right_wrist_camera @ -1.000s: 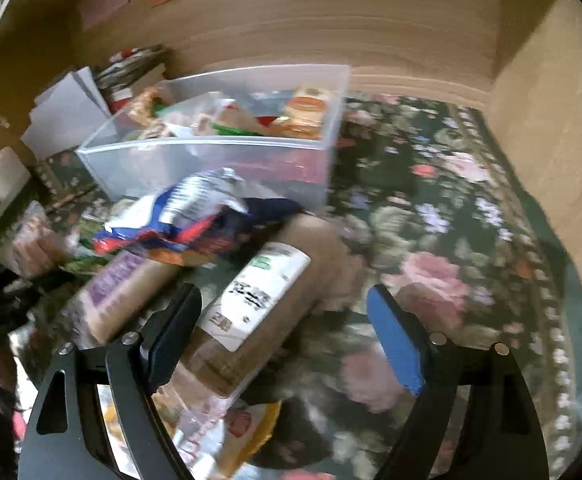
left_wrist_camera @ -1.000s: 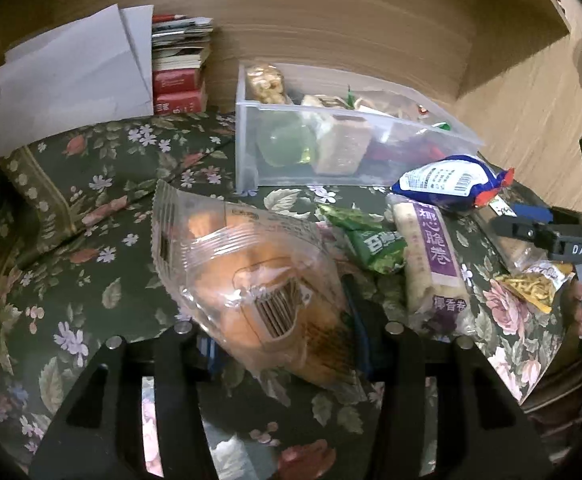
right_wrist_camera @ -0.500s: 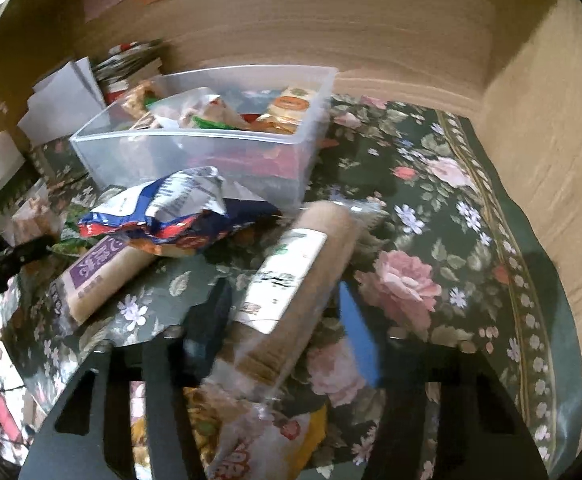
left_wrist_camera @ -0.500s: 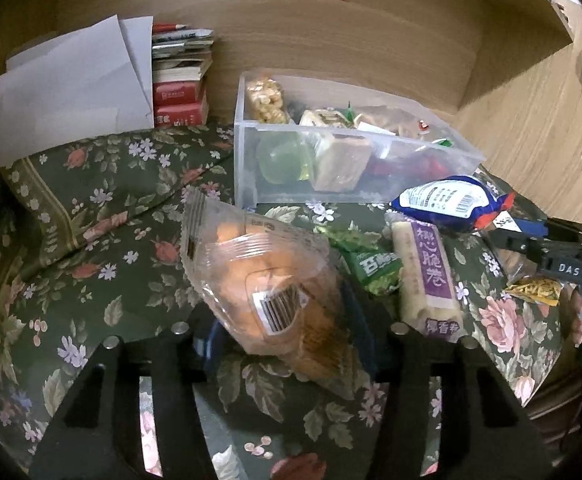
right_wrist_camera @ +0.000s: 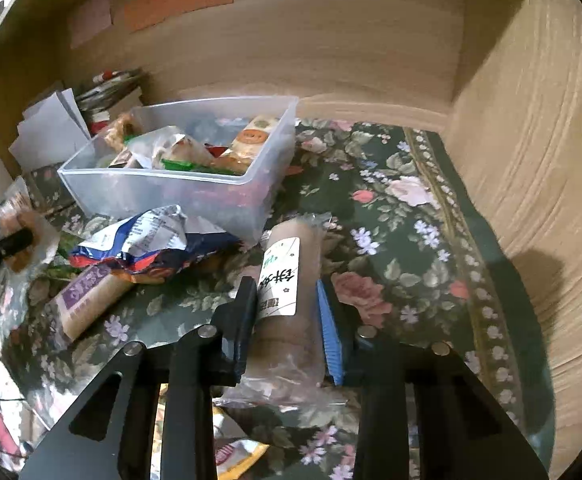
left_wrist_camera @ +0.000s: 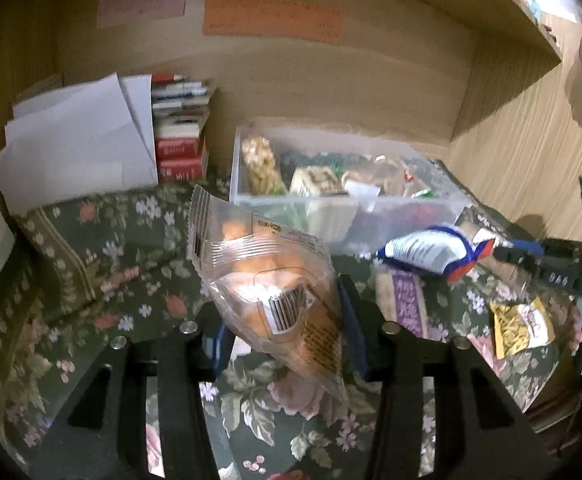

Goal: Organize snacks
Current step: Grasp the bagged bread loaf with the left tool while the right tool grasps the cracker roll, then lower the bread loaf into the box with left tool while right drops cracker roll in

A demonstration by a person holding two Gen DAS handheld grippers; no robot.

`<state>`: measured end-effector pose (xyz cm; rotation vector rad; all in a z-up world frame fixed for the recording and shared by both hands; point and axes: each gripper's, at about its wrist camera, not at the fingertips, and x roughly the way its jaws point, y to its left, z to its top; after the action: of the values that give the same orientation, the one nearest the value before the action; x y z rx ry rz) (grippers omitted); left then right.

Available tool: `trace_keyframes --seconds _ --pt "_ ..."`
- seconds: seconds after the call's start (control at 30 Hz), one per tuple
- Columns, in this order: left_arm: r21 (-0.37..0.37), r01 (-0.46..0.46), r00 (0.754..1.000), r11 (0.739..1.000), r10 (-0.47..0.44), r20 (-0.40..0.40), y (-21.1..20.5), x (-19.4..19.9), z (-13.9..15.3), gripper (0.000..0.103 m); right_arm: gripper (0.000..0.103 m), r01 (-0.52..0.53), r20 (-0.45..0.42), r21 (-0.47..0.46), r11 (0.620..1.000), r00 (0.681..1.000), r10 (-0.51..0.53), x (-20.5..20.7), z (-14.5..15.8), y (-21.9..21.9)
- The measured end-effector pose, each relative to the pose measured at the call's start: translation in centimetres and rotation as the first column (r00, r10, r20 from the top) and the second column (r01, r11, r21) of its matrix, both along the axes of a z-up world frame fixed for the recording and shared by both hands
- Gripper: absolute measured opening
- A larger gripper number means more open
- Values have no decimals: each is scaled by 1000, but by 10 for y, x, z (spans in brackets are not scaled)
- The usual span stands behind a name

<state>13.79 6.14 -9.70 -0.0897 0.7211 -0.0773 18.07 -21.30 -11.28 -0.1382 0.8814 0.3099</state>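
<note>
My left gripper (left_wrist_camera: 283, 320) is shut on a clear bag of orange pastries (left_wrist_camera: 275, 288) and holds it up above the floral cloth, in front of the clear plastic bin (left_wrist_camera: 443, 196) that holds several snacks. My right gripper (right_wrist_camera: 287, 308) is shut on a brown roll pack with a white label (right_wrist_camera: 287, 280), lifted just right of the bin's near corner (right_wrist_camera: 267, 208). A blue-and-white crumpled bag (right_wrist_camera: 147, 240) (left_wrist_camera: 431, 248) and a purple-labelled bar (right_wrist_camera: 87, 296) (left_wrist_camera: 403, 300) lie on the cloth.
A yellow snack packet (left_wrist_camera: 519, 324) lies at the cloth's right edge. White papers (left_wrist_camera: 75, 148) and stacked books (left_wrist_camera: 179, 136) stand at the back left. Wooden walls (right_wrist_camera: 531, 140) close the back and right. Floral cloth (right_wrist_camera: 403, 208) right of the bin is bare.
My left gripper raised the pastry bag off the cloth toward the bin. My right gripper closed on the brown roll pack and lifted it.
</note>
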Motion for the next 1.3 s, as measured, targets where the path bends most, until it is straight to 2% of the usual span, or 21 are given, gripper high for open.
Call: trace_keyframes --seconds 0.07,0.17,0.37,0.47,0.63,0.77,1.07,1.3 --pt "2 1 1000 1000 -1 10 -1 2 4 47 29 0 -37 -11 1000 999 -1 5 -8 3" --pt "7 6 1000 1000 -7 23 -3 6 10 47 35 -5 -51 -17 1000 999 4 9 -13 4" --pt "17 18 999 1000 -18 51 -7 14 21 47 38 0 -87 -48 999 996 -4 23 -31 8" --pt "18 19 998 1000 -20 62 -9 19 25 47 35 23 -59 -57 998 998 -26 25 -33 8" --pt "17 20 997 1000 -21 74 -7 31 31 47 35 71 -5 -41 997 997 -71 22 -17 -5" --pt "12 25 996 1000 -26 81 -7 46 38 47 35 92 51 0 996 994 -92 20 9 -14" --pt "22 27 996 999 -29 81 -8 85 48 47 35 12 154 52 999 988 -20 34 53 11" --pt "23 35 998 999 -36 55 -11 115 42 47 35 -61 166 77 995 985 47 59 60 38"
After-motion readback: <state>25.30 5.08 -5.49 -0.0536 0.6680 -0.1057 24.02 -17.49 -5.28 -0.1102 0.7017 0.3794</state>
